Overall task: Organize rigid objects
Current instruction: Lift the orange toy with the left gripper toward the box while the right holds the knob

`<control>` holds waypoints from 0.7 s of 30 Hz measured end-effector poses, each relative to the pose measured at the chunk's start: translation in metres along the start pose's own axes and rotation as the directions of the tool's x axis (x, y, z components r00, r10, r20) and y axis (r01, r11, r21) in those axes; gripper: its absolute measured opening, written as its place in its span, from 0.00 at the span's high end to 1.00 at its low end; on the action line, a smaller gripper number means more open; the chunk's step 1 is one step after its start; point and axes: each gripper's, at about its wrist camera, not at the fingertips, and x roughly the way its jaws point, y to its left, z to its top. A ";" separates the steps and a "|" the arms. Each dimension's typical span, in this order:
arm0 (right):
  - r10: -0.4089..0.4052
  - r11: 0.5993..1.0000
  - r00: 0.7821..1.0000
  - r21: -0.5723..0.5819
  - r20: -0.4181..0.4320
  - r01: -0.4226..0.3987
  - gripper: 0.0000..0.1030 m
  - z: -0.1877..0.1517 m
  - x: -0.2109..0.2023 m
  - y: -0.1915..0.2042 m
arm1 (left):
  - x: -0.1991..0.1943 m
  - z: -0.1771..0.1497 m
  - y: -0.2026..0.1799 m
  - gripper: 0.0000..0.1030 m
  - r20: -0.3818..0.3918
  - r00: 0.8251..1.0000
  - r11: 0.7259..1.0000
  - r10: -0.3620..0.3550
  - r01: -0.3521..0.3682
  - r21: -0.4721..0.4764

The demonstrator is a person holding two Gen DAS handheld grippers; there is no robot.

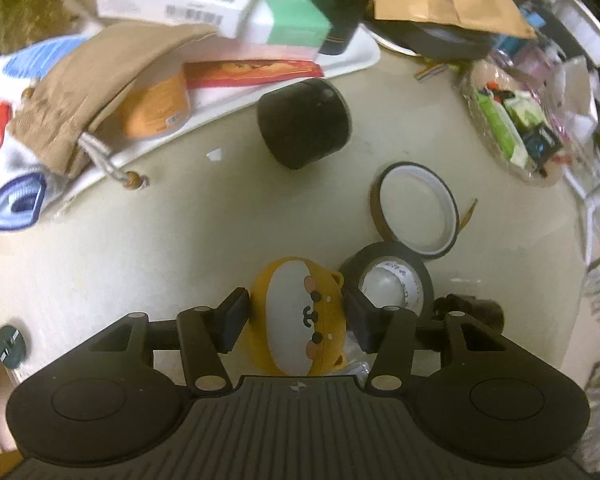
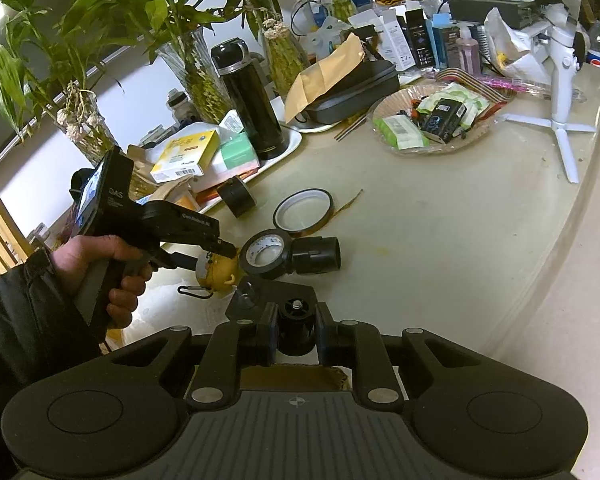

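Closing our left hand-held gripper (image 1: 296, 320) around the yellow animal-faced case (image 1: 300, 320), we are at the grasping step; its jaws stand on either side of the case, the left pad touching or nearly so, the right pad with a sliver of gap, so we judge the grip not yet firm. The case lies on the pale surface (image 1: 160, 220), just beside a black tape roll (image 1: 388, 280), with an amber tape roll (image 1: 416, 210) beyond it and a black cylindrical lid (image 1: 304, 124) farther off near the white tray (image 1: 352, 64); from the right wrist view a carabiner (image 2: 194, 291) trails from the case. Our right hand-held gripper (image 2: 296, 336) is clamped on a small black knob-like part (image 2: 296, 330). Next, we think, the left jaws must finish pressing on the case's rounded sides, then lift straight up so the neighbouring black tape roll is not dragged along; the smooth shell may slip.
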 end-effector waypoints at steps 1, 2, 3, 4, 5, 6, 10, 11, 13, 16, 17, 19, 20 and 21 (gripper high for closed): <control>0.000 1.000 1.000 -0.001 0.000 0.000 0.79 0.000 0.000 0.000 | 0.001 -0.001 -0.002 0.48 0.004 1.000 1.000 0.008 -0.008 0.014; 0.000 1.000 1.000 -0.002 -0.001 0.000 0.79 0.000 0.000 0.000 | 0.001 -0.002 -0.004 0.48 0.008 1.000 0.999 0.016 -0.016 0.029; -0.001 1.000 1.000 -0.003 -0.002 0.001 0.79 0.000 0.000 0.000 | 0.002 -0.003 -0.006 0.48 0.012 1.000 0.999 0.025 -0.026 0.048; -0.002 1.000 1.000 -0.005 -0.002 0.002 0.79 0.000 0.000 0.001 | 0.004 -0.004 -0.009 0.48 0.017 0.999 0.997 0.035 -0.036 0.068; -0.003 1.000 1.000 -0.007 -0.003 0.003 0.79 0.000 0.000 0.001 | 0.005 -0.005 -0.011 0.47 0.022 0.999 0.995 0.046 -0.048 0.089; -0.005 1.000 1.000 -0.009 -0.004 0.005 0.79 0.000 0.000 0.001 | 0.005 -0.006 -0.013 0.47 0.031 0.998 0.993 0.052 -0.055 0.101; -0.011 1.000 1.000 -0.008 -0.005 0.011 0.79 -0.001 0.001 0.002 | 0.004 -0.007 -0.013 0.48 0.033 0.998 0.993 0.052 -0.056 0.108; -0.014 1.000 1.000 -0.008 -0.005 0.014 0.79 -0.001 0.001 0.002 | 0.004 -0.007 -0.012 0.49 0.032 0.998 0.993 0.051 -0.054 0.107; -0.018 1.000 1.000 -0.009 -0.006 0.018 0.79 -0.001 0.002 0.002 | 0.002 -0.008 -0.013 0.49 0.031 0.998 0.992 0.053 -0.056 0.117; -0.023 1.000 1.000 -0.010 -0.008 0.023 0.79 -0.001 0.003 0.003 | -0.006 -0.010 -0.016 0.49 0.056 0.996 0.989 0.063 -0.069 0.128; -0.023 1.000 1.000 -0.010 -0.008 0.023 0.79 -0.001 0.003 0.003 | -0.011 -0.011 -0.017 0.49 0.072 0.995 0.988 0.066 -0.075 0.134; -0.024 1.000 1.000 -0.013 -0.009 0.024 0.79 -0.001 0.003 0.003 | -0.024 -0.013 -0.021 0.49 0.103 0.993 0.985 0.065 -0.080 0.150; -0.025 1.000 1.000 -0.014 -0.010 0.025 0.79 -0.002 0.003 0.003 | -0.030 -0.014 -0.021 0.49 0.114 0.991 0.985 0.063 -0.080 0.154; -0.026 1.000 1.000 -0.015 -0.011 0.026 0.79 -0.002 0.003 0.003 | -0.037 -0.015 -0.023 0.49 0.128 0.990 0.985 0.059 -0.078 0.156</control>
